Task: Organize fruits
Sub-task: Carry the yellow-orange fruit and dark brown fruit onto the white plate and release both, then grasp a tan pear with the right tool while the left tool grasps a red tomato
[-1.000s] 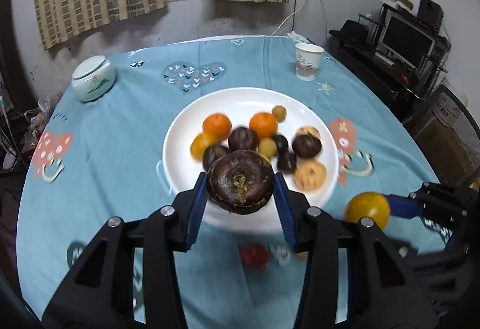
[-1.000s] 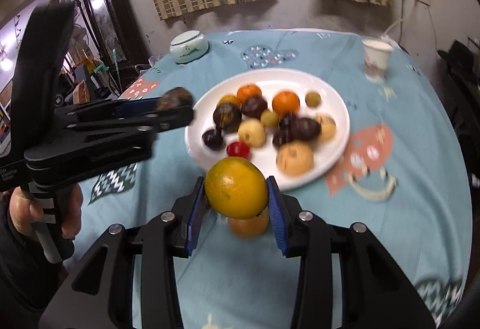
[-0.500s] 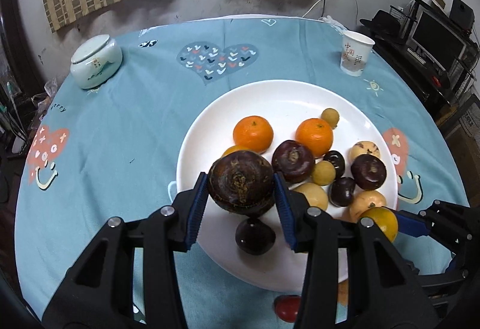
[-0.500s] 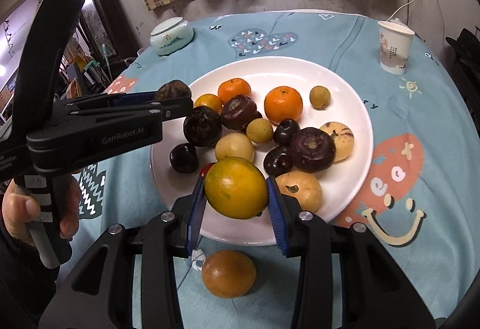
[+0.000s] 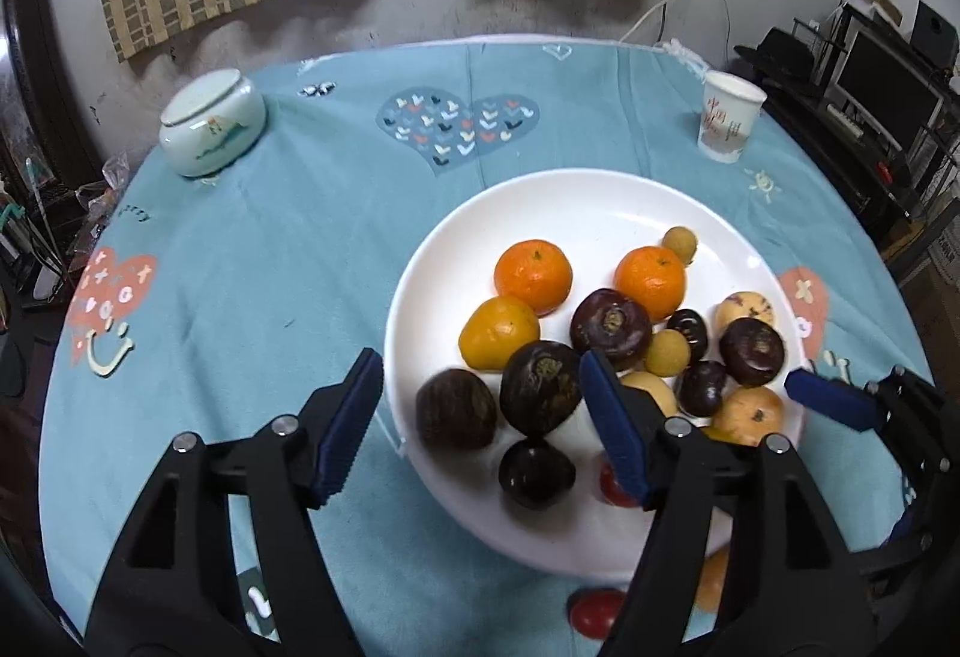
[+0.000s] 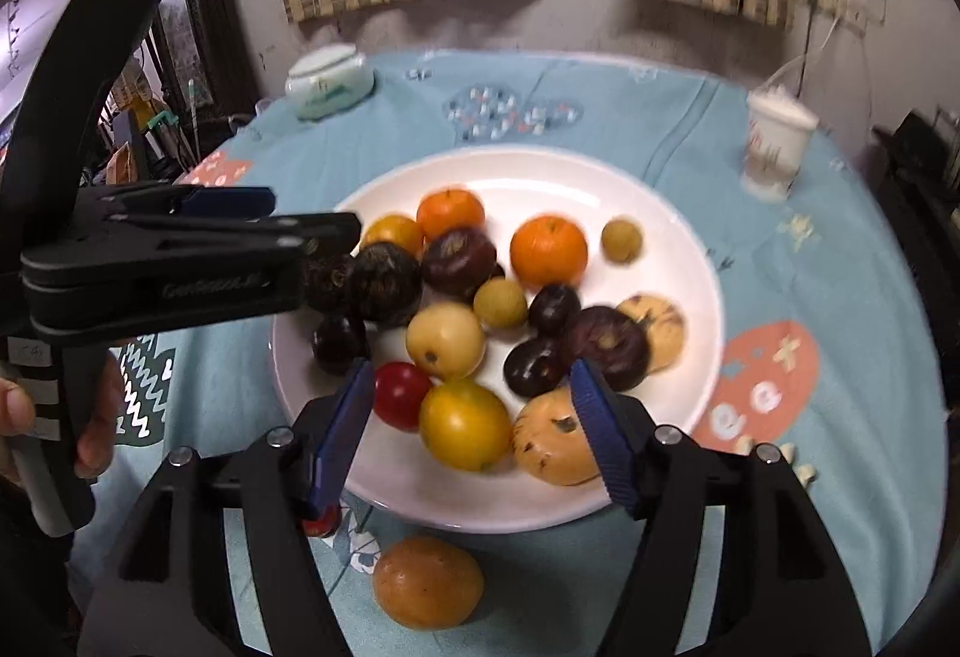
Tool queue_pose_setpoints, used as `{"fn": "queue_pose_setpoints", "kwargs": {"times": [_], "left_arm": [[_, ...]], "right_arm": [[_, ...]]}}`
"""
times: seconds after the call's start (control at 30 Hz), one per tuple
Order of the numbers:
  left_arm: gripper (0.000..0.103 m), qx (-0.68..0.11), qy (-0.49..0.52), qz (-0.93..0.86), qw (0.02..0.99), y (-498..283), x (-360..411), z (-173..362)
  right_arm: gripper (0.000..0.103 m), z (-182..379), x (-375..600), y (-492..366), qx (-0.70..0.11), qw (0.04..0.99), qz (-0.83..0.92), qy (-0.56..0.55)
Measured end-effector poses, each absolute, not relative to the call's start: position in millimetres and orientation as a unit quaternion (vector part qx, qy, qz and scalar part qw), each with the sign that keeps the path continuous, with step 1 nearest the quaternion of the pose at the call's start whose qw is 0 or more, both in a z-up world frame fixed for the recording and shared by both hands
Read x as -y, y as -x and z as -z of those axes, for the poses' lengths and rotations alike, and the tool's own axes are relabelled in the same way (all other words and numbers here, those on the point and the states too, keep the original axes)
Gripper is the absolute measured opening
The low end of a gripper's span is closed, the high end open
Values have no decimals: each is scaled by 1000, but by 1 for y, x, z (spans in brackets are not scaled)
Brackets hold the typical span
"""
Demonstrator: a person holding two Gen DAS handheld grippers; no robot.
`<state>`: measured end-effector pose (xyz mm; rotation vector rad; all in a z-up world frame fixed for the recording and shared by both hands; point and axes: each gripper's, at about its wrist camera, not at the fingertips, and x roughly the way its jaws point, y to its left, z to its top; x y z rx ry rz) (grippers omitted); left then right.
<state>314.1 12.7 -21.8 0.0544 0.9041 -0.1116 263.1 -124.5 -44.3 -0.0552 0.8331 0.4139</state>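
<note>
- Left gripper (image 5: 480, 417): black frame, blue pads, jaws spread wide, gripping nothing. It hangs over the near-left rim of the round white plate (image 5: 576, 201).
- Between its fingers, lying on the plate: two dark brown-purple round fruits, one (image 5: 456, 408) by the rim and one (image 5: 542, 387) just beside it, touching or nearly so.
- Right gripper (image 6: 471, 426): same build, jaws also wide apart, empty. It sits above the near edge of the plate.
- Between its fingers, on the plate: yellow-orange round fruit (image 6: 465, 424), small red fruit (image 6: 401, 394) touching its left side, speckled tan fruit (image 6: 555, 438) on its right.
- Rest of the plate: two bright orange mandarins (image 6: 547, 249), several more dark and pale yellow fruits packed together.
- Off the plate, on the light blue patterned tablecloth (image 6: 810, 477): one orange-brown round fruit (image 6: 427, 580) near the plate's front edge; a small red fruit (image 5: 595, 612) partly hidden behind the left gripper.
- Far side of table: pale green lidded ceramic jar (image 5: 211, 132), white paper cup (image 5: 729, 123).
</note>
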Motion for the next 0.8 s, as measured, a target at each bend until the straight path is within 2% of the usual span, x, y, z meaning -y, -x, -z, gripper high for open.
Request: {"fn": "queue_pose_setpoints", "kwargs": {"times": [0.07, 0.2, 0.47, 0.8], "left_arm": [[71, -425, -21, 59, 903, -298, -15, 12], [82, -399, -12, 60, 915, -248, -21, -1], [84, -391, 23, 79, 917, -146, -23, 24], [85, -405, 23, 61, 912, -118, -37, 44]], "right_arm": [[68, 35, 129, -252, -398, 894, -204, 26], [68, 27, 143, -220, -396, 895, -200, 35], [68, 51, 157, -142, -420, 886, -195, 23], [68, 89, 123, -176, -477, 853, -205, 49]]}}
